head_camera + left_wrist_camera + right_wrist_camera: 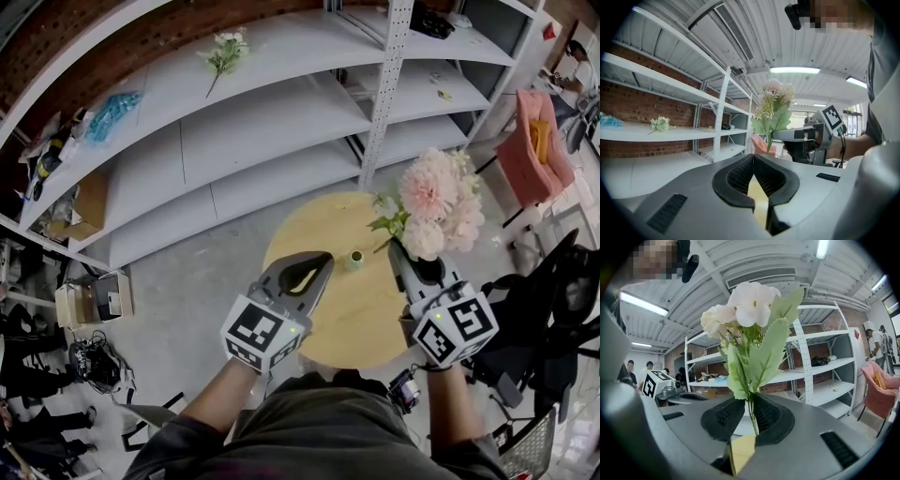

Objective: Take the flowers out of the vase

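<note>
Your pale pink and cream artificial flowers (pixel 436 202) are already out, stem pinched in your right tongs (pixel 400 251), at two o'clock from the small green vase (pixel 355 260), which stands empty on the round wooden tabletop (pixel 319 230). Your left tongs (pixel 322 262) are closed on nothing. Only laying the flowers down seems left.

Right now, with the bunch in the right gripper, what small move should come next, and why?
Probably carry the flowers aside and lay them on the table. The right gripper is clamped on their stem, and in the head view the bunch seems clear of the small green vase.
</note>
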The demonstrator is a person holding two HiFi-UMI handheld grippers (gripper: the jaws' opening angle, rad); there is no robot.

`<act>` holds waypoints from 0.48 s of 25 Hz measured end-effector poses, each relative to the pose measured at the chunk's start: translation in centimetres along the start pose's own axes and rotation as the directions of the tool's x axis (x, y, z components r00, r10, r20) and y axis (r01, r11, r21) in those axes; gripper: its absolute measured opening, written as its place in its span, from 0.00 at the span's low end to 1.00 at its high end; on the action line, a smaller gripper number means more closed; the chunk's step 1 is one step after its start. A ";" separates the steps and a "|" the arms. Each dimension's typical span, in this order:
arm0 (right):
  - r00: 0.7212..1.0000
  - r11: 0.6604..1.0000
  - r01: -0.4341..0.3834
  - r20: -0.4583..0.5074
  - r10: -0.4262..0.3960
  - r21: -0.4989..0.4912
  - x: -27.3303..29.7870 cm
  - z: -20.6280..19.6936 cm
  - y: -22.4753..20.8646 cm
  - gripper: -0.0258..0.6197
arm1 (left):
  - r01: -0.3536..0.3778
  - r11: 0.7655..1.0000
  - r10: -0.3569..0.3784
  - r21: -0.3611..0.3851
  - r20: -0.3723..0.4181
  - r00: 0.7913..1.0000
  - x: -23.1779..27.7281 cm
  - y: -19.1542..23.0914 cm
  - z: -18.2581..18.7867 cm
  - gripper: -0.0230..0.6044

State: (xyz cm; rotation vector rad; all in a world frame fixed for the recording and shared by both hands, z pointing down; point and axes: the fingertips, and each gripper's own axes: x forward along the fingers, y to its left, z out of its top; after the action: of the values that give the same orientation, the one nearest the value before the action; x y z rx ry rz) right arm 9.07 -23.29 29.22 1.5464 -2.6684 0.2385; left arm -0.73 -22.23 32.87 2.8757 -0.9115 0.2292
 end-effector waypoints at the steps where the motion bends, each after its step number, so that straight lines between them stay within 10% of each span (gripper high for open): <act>1: 1.000 1.000 -0.001 0.000 0.001 0.001 0.0 -0.1 -0.1 0.13 | -0.001 1.000 0.001 0.000 0.000 1.000 0.1 0.0 0.0 0.05; 12: 1.000 1.000 -0.015 -0.008 0.015 0.015 -0.1 -0.7 -0.7 0.13 | -0.011 1.000 0.011 -0.004 -0.007 1.000 0.6 -0.5 -0.3 0.05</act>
State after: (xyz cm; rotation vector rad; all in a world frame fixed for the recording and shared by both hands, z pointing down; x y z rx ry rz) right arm 9.70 -23.40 29.95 1.5268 -2.6791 0.2652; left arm 0.01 -22.08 33.29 2.8652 -0.9254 0.2376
